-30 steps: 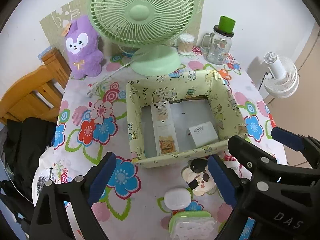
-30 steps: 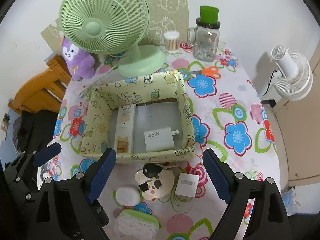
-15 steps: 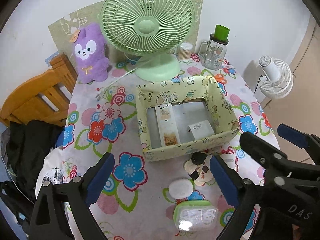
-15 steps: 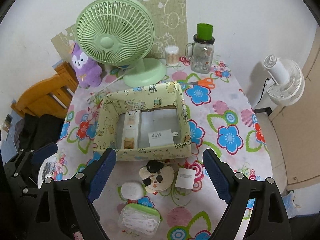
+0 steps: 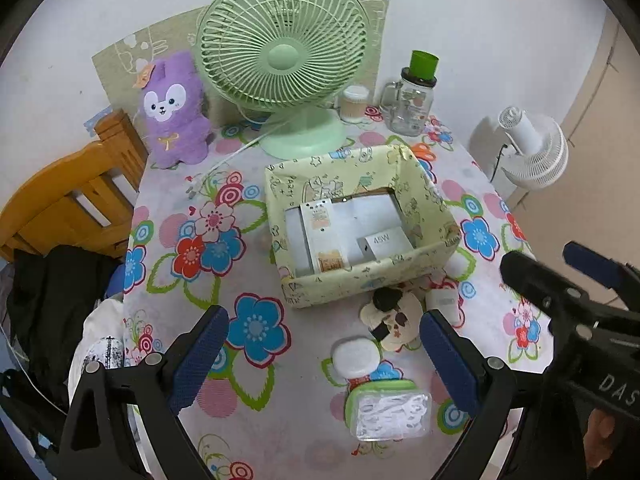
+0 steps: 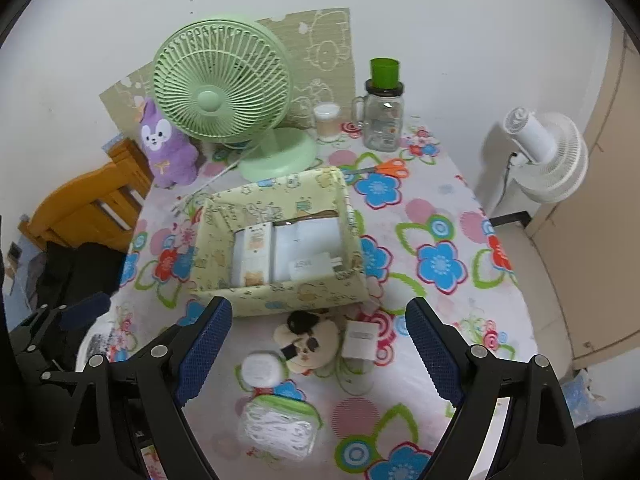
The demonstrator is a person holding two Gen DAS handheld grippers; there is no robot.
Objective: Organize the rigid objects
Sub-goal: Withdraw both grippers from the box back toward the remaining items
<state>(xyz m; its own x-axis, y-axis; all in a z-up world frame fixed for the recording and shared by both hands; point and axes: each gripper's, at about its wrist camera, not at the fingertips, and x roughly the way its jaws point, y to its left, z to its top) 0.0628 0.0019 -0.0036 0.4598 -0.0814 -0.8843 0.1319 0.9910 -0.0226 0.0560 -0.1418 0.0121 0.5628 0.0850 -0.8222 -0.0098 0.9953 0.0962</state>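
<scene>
A yellow-green patterned box [image 5: 360, 284] stands mid-table and holds a tall white carton [image 5: 324, 236] and a white charger [image 5: 384, 242]. In front of it lie a round white case [image 5: 355, 357], a cream plush charm with black parts [image 5: 394, 320], a small white square box [image 5: 442, 302] and a clear green-lidded container [image 5: 388, 410]. My left gripper [image 5: 323, 320] hovers open above these loose items, nothing between its fingers. My right gripper [image 6: 319, 308] is open too, above the box [image 6: 280, 296] front wall and the charm [image 6: 308, 344], holding nothing.
A green desk fan [image 5: 284, 56], purple plush toy [image 5: 172, 112], cotton-swab tub [image 5: 353, 103] and glass mug-jar [image 5: 412, 104] line the back of the table. Orange scissors [image 6: 390, 168] lie behind the box. A wooden chair [image 5: 68, 200] stands left, a white fan [image 5: 536, 148] right.
Both grippers have drawn back and upward from the box, so more of the table shows. The objects on the table have not moved.
</scene>
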